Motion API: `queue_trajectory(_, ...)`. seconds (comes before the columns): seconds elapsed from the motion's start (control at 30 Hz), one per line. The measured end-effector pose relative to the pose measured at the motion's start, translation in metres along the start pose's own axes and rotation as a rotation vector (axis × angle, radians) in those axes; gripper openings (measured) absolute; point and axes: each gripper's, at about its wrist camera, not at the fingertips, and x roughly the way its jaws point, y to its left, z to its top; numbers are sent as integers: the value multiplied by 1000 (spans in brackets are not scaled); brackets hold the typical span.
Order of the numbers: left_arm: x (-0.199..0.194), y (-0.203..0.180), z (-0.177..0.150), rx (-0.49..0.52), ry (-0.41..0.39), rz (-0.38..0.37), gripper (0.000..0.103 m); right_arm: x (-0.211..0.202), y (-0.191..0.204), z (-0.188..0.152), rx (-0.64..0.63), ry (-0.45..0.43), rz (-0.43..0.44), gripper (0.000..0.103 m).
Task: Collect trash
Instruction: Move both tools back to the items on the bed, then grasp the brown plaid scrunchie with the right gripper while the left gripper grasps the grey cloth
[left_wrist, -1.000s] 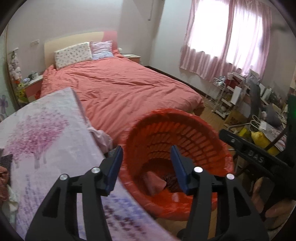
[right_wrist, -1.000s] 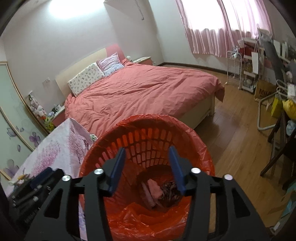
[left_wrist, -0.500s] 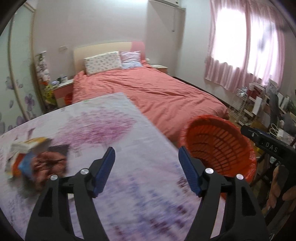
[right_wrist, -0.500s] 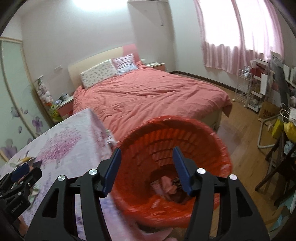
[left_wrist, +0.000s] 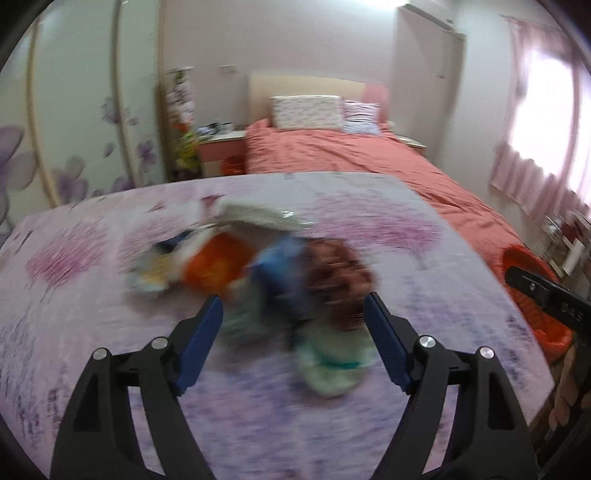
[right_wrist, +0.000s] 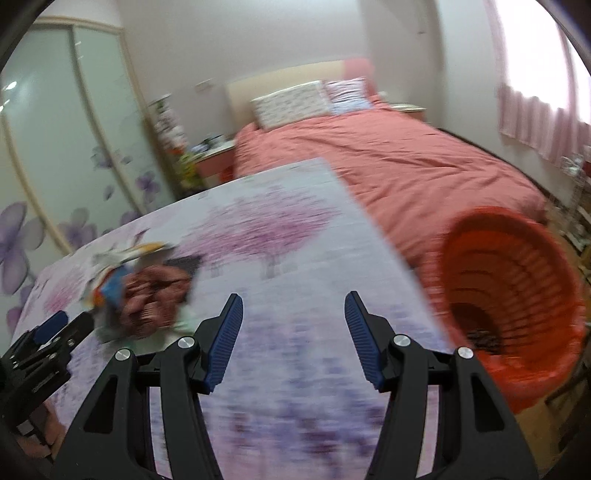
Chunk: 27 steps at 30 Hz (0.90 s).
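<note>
Trash pile blocks the near-left tabletop; bare cloth right of it leaves passage toward the orange basket.

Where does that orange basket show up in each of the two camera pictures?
Left wrist view: orange basket at the far right edge, mostly cut off behind the other gripper.
Right wrist view: basket large at right, beside the table.
Shared landmark: the pink bed behind.

You see an orange basket at three o'clock, a pink-purple tree-printed tablecloth, a salmon-red bedcover, and blue gripper pads.
</note>
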Motion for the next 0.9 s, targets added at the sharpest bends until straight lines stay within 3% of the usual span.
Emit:
queue_trajectory(0.27, 0, 66, -15, -76, 24, 90, 77, 24, 85, -9, -119, 49, 130, 56)
queue_trajectory(0.53, 1, 86, -23, -118, 41, 108, 77, 52, 124, -14, -164, 90, 146, 52)
queue_trajectory(0.63, 4, 85, -22, -120, 45, 105, 77, 62, 131, -18, -179, 110, 132, 39)
queue_trajectory(0.7, 7, 84, -22, -119, 50, 98, 77, 67, 132, -21, -190, 124, 123, 22)
queue_trajectory(0.8, 11, 79, -21, -115, 55, 87, 77, 68, 126, -24, -188, 122, 114, 12)
queue_trajectory(0.9, 15, 71, -20, -103, 58, 74, 77, 63, 116, -23, -168, 107, 107, 9)
